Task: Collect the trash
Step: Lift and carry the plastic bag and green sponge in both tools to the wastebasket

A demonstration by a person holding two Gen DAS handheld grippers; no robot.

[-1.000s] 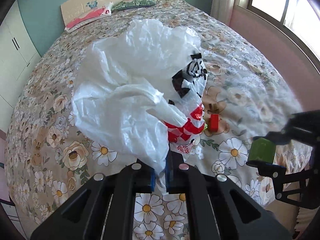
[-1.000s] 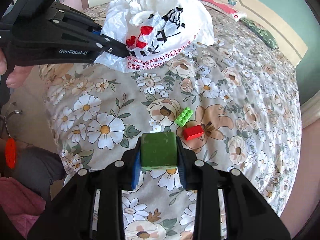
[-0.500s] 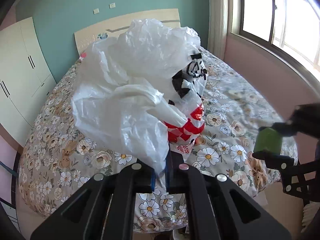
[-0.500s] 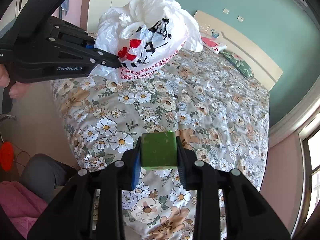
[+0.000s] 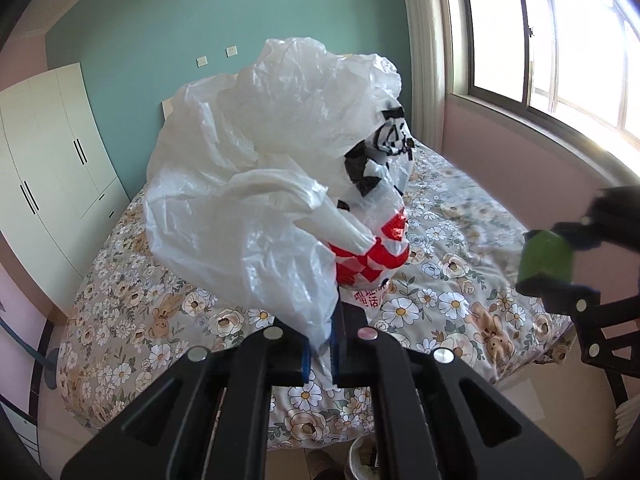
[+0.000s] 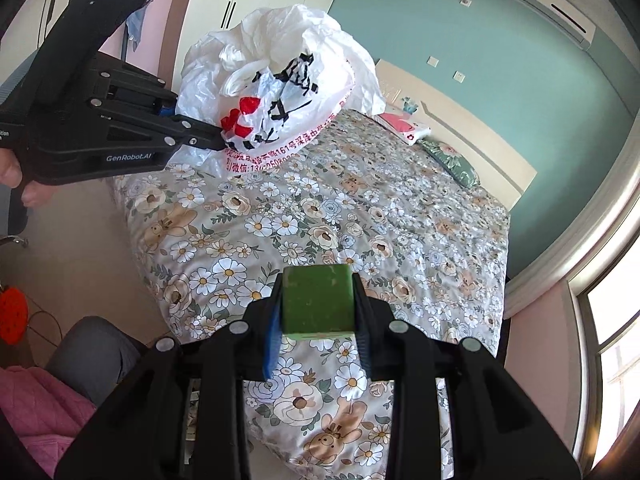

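My left gripper is shut on a crumpled white plastic bag with red and black print and holds it in the air above the foot of the bed. The bag and left gripper also show at the upper left of the right wrist view. My right gripper is shut on a green block, held high over the flowered bedspread. The green block shows at the right of the left wrist view, apart from the bag.
A white bin shows on the floor below the bed's foot. White wardrobes stand at the left, a window at the right. Pillows lie by the headboard. A person's leg and pink cloth are at lower left.
Both grippers have risen and pulled back from the bed, carrying the bag and the green block. The small red and green bricks on the bedspread are out of sight now.
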